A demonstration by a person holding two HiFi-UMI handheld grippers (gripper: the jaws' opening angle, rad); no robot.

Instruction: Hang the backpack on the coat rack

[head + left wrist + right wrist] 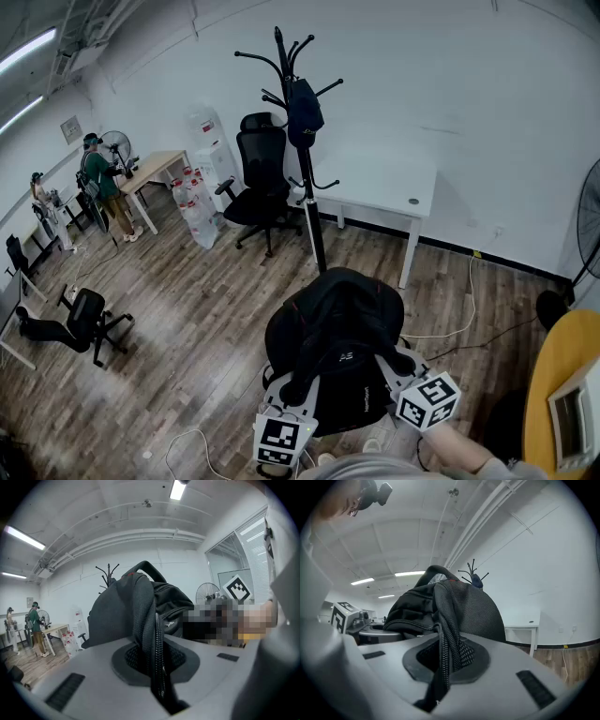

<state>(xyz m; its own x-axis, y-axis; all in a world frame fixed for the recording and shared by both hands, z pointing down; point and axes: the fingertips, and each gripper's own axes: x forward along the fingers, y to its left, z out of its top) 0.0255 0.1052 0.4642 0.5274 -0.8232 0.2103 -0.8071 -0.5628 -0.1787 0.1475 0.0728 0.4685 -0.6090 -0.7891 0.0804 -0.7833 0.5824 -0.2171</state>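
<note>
My left gripper [157, 663] is pressed together on a black strap [146, 620] of the backpack [337, 347], the webbing and a zipper edge running straight down between the jaws. My right gripper [443, 660] is likewise pinched on a mesh-backed strap of the same backpack, so both hold it from the near side. In the head view the backpack fills the lower centre of the frame, bulging up just beyond the two grippers, its top loop standing at the crest. It looks carried rather than resting, though I cannot see its underside. The rack [298, 141] stands at the upper centre, well apart from the backpack, with wood floor [206, 319] between them. A dark bag [305, 111] already hangs high on its right side, and several other hooks look bare. A chair [258, 178] sits to its left and a white table [384, 183] to its right. I judge the pickup done. The carry to the rack, lifting a strap or the loop over a free hook, and letting go are all left.
</note>
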